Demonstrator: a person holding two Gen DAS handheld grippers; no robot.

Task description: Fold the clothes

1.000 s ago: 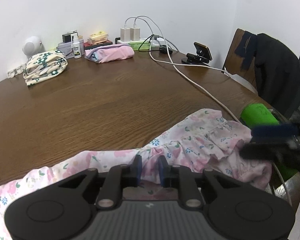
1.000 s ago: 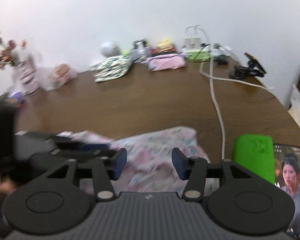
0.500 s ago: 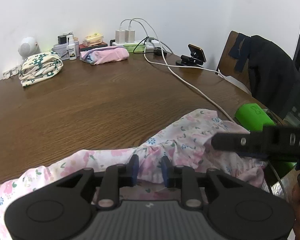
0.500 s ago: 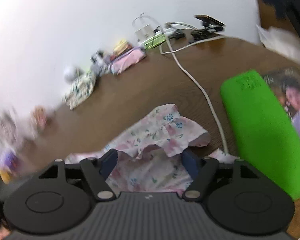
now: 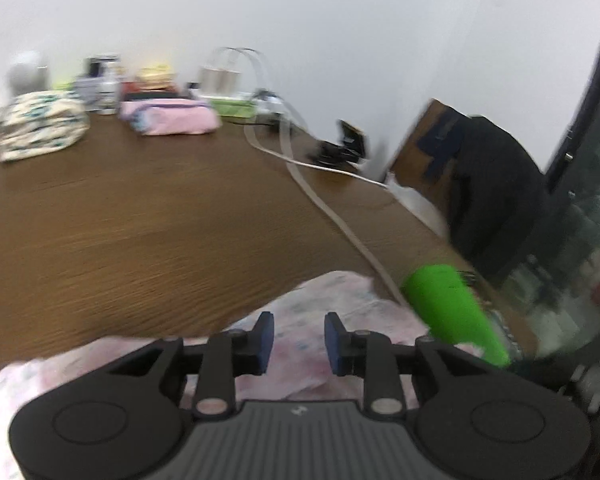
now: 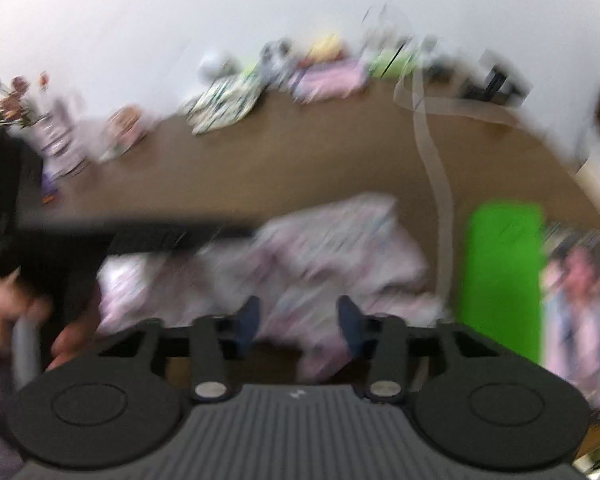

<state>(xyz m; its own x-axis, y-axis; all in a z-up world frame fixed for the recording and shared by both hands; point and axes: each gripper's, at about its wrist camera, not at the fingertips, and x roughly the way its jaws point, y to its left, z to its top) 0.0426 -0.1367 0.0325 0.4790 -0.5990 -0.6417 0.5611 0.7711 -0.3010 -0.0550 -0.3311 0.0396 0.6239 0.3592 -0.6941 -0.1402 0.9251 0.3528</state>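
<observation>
1. A pink floral cotton garment [image 5: 332, 300] lies crumpled at the brown wooden table's [image 5: 148, 216] near edge; a bright green case [image 5: 452, 312] sits right.
2. Left gripper [image 5: 299, 338] pads stand parted over the cloth, gripping nothing; right gripper [image 6: 298, 320] jaws have just been closing, cloth between them; grasp unclear through blur.

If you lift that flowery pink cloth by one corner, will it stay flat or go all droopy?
Probably droopy: the flowery pink cloth already lies crumpled in soft folds on the table. It looks thin and ruffled, so likely light, and it would bunch up when pushed.
</observation>
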